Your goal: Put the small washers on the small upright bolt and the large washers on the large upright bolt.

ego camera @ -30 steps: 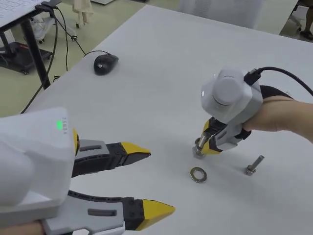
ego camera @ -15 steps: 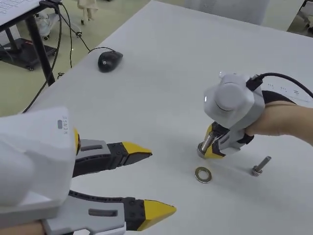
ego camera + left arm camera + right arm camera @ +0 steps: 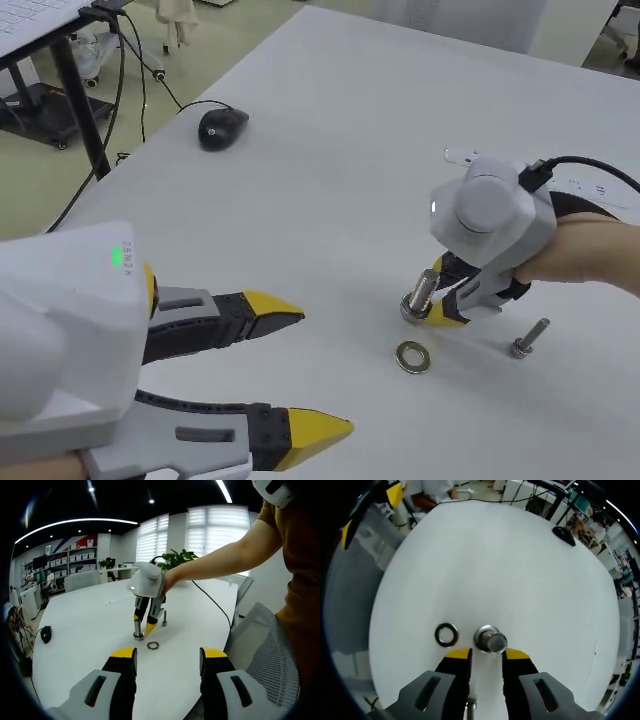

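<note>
well, the white table (image 3: 330, 150) takes up most of the head view, a smooth bare top with a black mouse (image 3: 221, 127) at its far left, its cable running off the edge. beyond that edge are a pale green floor (image 3: 30, 180) and a black stand leg (image 3: 75, 90).

the left gripper (image 3: 325, 372) hangs over the near left of the table, its 2 yellow-tipped jaws spread wide with nothing between them. the right gripper (image 3: 432, 305), held in a hand (image 3: 590, 250), points down at the right side of the table. the large bolt (image 3: 418, 298) stands head down at its jaw tips, 1 tip on each side. i cannot tell whether they press it.

1 washer (image 3: 412, 356) lies flat on the table just near of the large bolt, apart from it. the small bolt (image 3: 527, 338) stands to the right of both.

from the left gripper view, the room behind has windows with blinds (image 3: 215, 527), a leafy plant (image 3: 180, 559), strip lights on a dark ceiling, and a grey mesh chair (image 3: 265, 645) at the table's right edge.
</note>
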{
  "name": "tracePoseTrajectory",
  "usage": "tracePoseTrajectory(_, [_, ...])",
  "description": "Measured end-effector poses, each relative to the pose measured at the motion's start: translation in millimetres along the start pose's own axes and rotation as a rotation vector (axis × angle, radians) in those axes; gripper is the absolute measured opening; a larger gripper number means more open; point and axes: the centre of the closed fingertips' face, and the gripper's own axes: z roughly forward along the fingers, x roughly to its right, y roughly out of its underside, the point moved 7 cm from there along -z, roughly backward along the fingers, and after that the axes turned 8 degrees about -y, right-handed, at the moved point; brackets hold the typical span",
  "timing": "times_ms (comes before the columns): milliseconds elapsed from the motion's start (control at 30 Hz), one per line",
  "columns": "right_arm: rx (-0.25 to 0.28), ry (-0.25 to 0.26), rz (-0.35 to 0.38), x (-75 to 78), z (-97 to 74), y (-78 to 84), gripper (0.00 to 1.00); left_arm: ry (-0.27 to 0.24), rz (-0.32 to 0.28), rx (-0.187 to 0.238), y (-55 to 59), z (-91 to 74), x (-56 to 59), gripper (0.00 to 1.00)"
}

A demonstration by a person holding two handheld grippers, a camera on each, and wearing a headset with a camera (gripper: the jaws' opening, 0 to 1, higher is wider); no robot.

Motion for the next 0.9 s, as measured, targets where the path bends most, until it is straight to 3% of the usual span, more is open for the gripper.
tracePoseTrajectory(133, [-0.003,0.026,-0.008,-5.8,-8.3,6.0,0.23,0.006,0.010,0.001,-1.6,0.3,2.6,0.49])
tracePoseTrajectory(333, [-0.008,0.020,0.012,-17.8,-13.2,11.1,0.23,0.018,0.026,0.005,-4.6,0.6,7.6,0.49])
tracePoseTrajectory(533, [0.013,0.032,0.002,-27.9,-17.2,6.1,0.23,0.024,0.036,0.009,-5.6,-2.7,10.8,0.49])
tracePoseTrajectory(900, [0.036,0.009,0.014,-39.3,-11.4,-5.4,0.23,0.017,0.050,0.035,-10.9,-10.3,11.3,0.49])
